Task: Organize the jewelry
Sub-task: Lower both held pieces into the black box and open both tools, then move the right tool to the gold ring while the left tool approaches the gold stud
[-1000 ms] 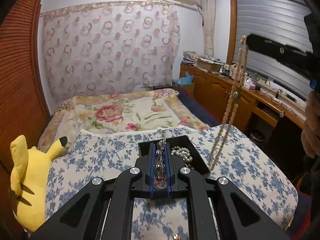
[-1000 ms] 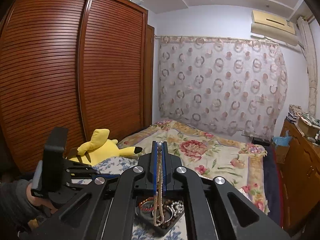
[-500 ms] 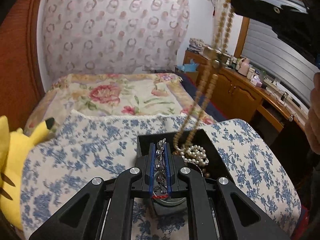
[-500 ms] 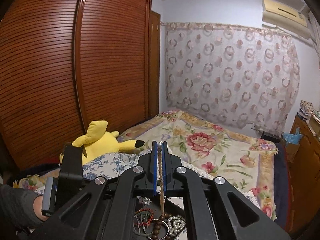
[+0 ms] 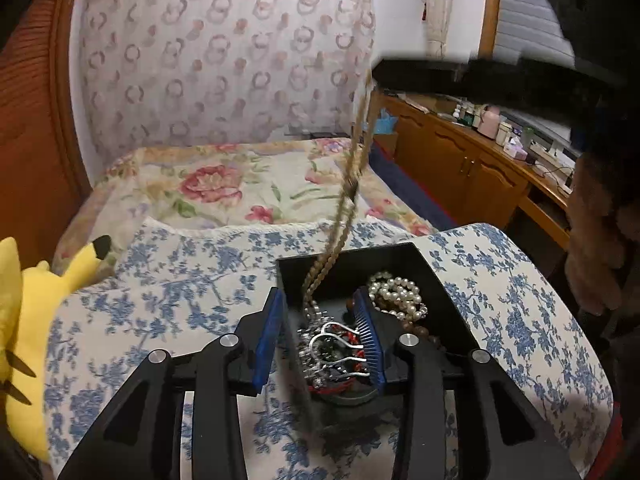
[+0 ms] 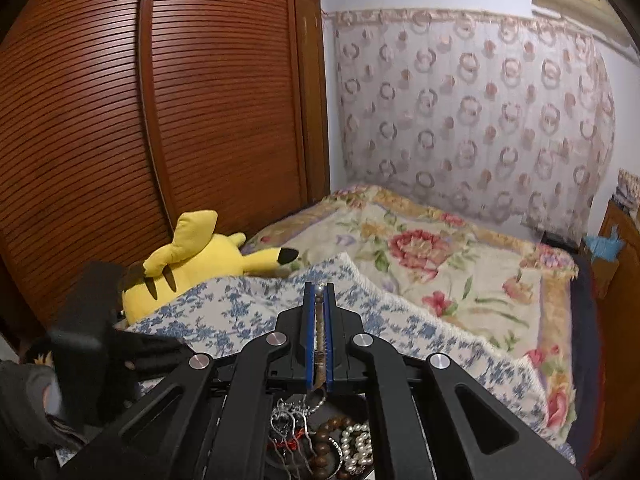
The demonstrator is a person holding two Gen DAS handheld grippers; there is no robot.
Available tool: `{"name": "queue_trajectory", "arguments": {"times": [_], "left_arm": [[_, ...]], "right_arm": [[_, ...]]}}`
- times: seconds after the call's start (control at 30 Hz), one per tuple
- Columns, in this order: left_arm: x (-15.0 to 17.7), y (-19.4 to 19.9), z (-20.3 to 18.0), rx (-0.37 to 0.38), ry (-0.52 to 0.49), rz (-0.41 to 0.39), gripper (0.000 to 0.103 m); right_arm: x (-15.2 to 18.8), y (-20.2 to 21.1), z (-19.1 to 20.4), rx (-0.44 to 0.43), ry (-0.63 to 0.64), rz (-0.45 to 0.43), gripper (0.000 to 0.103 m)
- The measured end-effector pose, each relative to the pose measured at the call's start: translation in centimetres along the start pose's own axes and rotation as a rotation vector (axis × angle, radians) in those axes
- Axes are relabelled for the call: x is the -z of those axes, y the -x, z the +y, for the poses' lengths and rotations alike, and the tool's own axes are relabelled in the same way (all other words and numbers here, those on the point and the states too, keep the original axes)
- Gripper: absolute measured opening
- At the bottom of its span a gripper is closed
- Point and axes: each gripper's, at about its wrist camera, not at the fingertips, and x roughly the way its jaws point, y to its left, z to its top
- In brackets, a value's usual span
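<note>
A black box (image 5: pixel 400 249) sits on the blue-flowered cloth (image 5: pixel 180 280). My left gripper (image 5: pixel 320 300) hangs over its near left corner. The jaws are opening, and a silver chain with hooks (image 5: pixel 332 342) lies loose between them in the box. A pearl bracelet (image 5: pixel 396 292) and brown beads lie beside it. My right gripper (image 6: pixel 319 292) is shut on a long beige bead necklace (image 6: pixel 319 332). In the left wrist view that necklace (image 5: pixel 344 208) hangs, blurred, from the right gripper (image 5: pixel 380 70) down into the box.
A yellow plush toy (image 6: pixel 200 256) lies left of the cloth by the slatted wardrobe (image 6: pixel 120 140). A flowered bedspread (image 5: pixel 240 184) stretches behind. A wooden desk (image 5: pixel 480 160) with small items runs along the right. A person's sleeve (image 6: pixel 24 400) shows at lower left.
The left jaws have parted and let go of the silver chain, which now rests in the box. The right gripper has sunk, lowering the beige necklace's end into the box.
</note>
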Motion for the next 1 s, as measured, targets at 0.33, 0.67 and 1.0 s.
{"name": "queue_trajectory", "arguments": {"times": [0.33, 0.67, 1.0], "left_arm": [[0.8, 1.7, 1.5, -0.072, -0.009, -0.020, 0.070], [3.0, 3.1, 2.4, -0.097, 0.008, -0.016, 0.095], [7.9, 6.0, 2.1, -0.093, 0.016, 0.039, 0.095]], "right_arm": [[2.3, -1.8, 0.0, -0.016, -0.027, 0.073, 0.006], [4.2, -0.7, -0.4, 0.018, -0.054, 0.100, 0.006], [11.3, 4.8, 3.4, 0.006, -0.084, 0.130, 0.025]]}}
